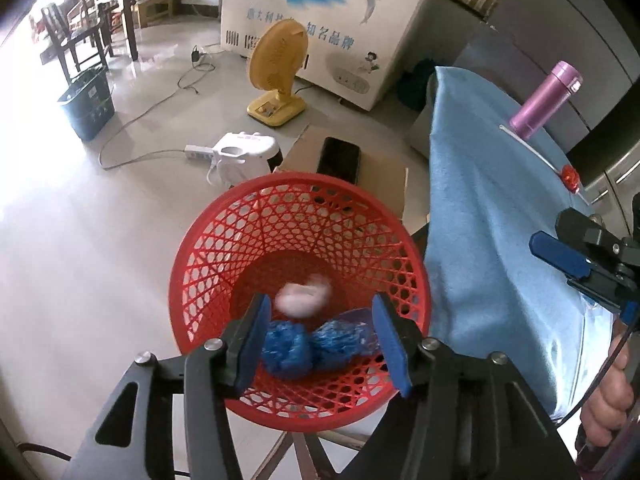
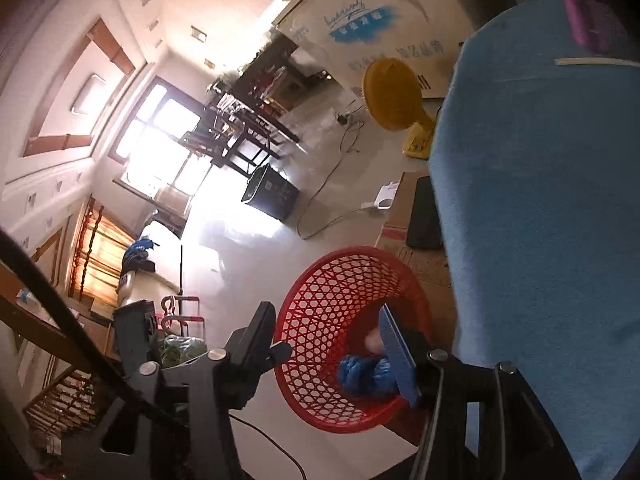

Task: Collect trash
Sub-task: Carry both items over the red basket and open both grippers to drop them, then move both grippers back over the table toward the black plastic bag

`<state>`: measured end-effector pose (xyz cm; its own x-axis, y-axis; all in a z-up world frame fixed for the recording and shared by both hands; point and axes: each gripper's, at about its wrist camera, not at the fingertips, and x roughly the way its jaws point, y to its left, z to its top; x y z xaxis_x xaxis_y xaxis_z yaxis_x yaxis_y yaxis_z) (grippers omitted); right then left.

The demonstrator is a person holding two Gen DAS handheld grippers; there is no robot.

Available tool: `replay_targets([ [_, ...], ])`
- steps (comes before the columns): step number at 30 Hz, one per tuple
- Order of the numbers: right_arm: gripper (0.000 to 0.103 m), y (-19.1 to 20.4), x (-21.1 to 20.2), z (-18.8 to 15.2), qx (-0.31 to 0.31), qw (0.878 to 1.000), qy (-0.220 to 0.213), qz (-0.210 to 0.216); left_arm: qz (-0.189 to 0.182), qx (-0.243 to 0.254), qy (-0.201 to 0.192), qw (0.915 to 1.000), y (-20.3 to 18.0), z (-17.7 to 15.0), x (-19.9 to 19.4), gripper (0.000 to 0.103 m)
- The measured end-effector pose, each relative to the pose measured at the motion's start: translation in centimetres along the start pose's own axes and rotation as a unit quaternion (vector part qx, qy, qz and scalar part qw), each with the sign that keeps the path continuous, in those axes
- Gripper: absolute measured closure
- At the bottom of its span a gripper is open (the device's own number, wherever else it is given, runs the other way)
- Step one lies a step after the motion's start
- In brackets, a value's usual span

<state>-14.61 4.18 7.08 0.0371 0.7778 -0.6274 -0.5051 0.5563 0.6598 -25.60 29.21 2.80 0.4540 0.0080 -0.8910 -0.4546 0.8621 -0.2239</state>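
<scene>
Left wrist view: pale tiled floor (image 1: 100,260), blue-clothed table (image 1: 500,208) carrying a purple flask (image 1: 546,100) near its far edge. The red basket (image 1: 224,240) holds crumpled blue wrappers (image 1: 316,346) lying crosswise and a blurred white wad (image 1: 300,298). The left gripper (image 1: 320,340) is spread, empty.

Right wrist view: the right gripper (image 2: 332,350) is spread, empty, over the same basket (image 2: 320,320).

The basket (image 1: 224,240) sits on the floor, just left of the cloth-covered counter (image 1: 480,220). In the basket lie two crumpled wads (image 1: 316,346) side by side, with a blurred paper ball (image 1: 302,300) above them. Behind the basket a phone (image 1: 339,159) lies on a cardboard box (image 1: 384,176). Farther back stands a fan (image 1: 278,70), and behind it a chest freezer (image 1: 320,12). On the counter stands a bottle (image 1: 546,100).
</scene>
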Motion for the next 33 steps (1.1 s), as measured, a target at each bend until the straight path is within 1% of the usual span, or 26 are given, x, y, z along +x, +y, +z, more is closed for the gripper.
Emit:
replay_targets([
  [3, 0.044, -0.6, -2.4, -0.6, -0.010, 1.000, -0.018, -0.018, -0.014, 0.015, -0.003, 0.9998, -2.0, 0.1, 0.1, 0.049],
  [4, 0.044, -0.9, -3.7, -0.9, -0.015, 0.999, -0.030, -0.030, -0.018, 0.021, -0.002, 0.9996, -2.8, 0.1, 0.1, 0.049],
  [7, 0.044, -2.2, -7.6, -1.7, -0.014, 0.997, -0.059, -0.048, -0.033, 0.051, 0.005, 0.9981, -5.7, 0.0, 0.5, 0.048],
  [9, 0.044, -4.1, -11.4, -2.6, -0.001, 0.993, -0.094, -0.070, -0.041, 0.073, 0.010, 0.9964, -7.7, -0.2, 0.8, 0.048],
  [11, 0.043, -5.6, -14.7, -3.6, 0.016, 0.989, -0.121, -0.088, -0.051, 0.092, 0.014, 0.9943, -9.7, -0.3, 1.0, 0.048],
  [12, 0.042, -7.0, -17.2, -4.6, 0.029, 0.982, -0.146, -0.113, -0.057, 0.102, 0.016, 0.9930, -10.8, -0.4, 1.0, 0.047],
  [13, 0.041, -7.6, -18.8, -5.0, 0.035, 0.979, -0.158, -0.126, -0.062, 0.110, 0.018, 0.9918, -11.8, -0.4, 1.1, 0.046],
  [14, 0.041, -9.0, -21.2, -6.1, 0.048, 0.971, -0.180, -0.151, -0.067, 0.122, 0.020, 0.9901, -13.0, -0.4, 1.2, 0.046],
  [16, 0.041, -11.0, -24.7, -7.5, 0.074, 0.959, -0.203, -0.183, -0.073, 0.142, 0.022, 0.9870, -15.0, -0.5, 1.3, 0.045],
  [18, 0.041, -12.8, -27.4, -8.3, 0.099, 0.947, -0.227, -0.206, -0.079, 0.158, 0.024, 0.9840, -17.0, -0.3, 1.4, 0.045],
  [20, 0.041, -14.9, -30.6, -8.3, 0.134, 0.934, -0.253, -0.213, -0.089, 0.172, 0.025, 0.9808, -19.1, -0.1, 1.3, 0.045],
  [21, 0.041, -15.8, -31.8, -8.0, 0.145, 0.930, -0.265, -0.212, -0.094, 0.176, 0.025, 0.9795, -19.9, -0.1, 1.1, 0.044],
  [23, 0.041, -16.7, -33.7, -6.8, 0.148, 0.922, -0.285, -0.218, -0.106, 0.183, 0.027, 0.9769, -21.6, 0.1, 0.8, 0.042],
  [25, 0.040, -17.4, -34.5, -4.9, 0.136, 0.919, -0.288, -0.235, -0.119, 0.193, 0.028, 0.9735, -23.3, 0.5, 0.4, 0.042],
  [28, 0.040, -19.1, -35.0, -2.2, 0.119, 0.920, -0.277, -0.250, -0.126, 0.210, 0.017, 0.9694, -25.4, 0.7, -0.4, 0.041],
  [29, 0.040, -19.8, -34.8, -0.5, 0.108, 0.922, -0.270, -0.256, -0.128, 0.213, 0.014, 0.9684, -25.7, 0.7, -0.6, 0.040],
  [32, 0.040, -21.7, -34.1, 3.1, 0.079, 0.925, -0.244, -0.280, -0.128, 0.213, 0.018, 0.9685, -26.0, 0.6, -0.5, 0.039],
  [33, 0.040, -21.8, -33.6, 3.6, 0.073, 0.927, -0.237, -0.282, -0.126, 0.211, 0.021, 0.9690, -25.9, 0.4, -0.4, 0.038],
])
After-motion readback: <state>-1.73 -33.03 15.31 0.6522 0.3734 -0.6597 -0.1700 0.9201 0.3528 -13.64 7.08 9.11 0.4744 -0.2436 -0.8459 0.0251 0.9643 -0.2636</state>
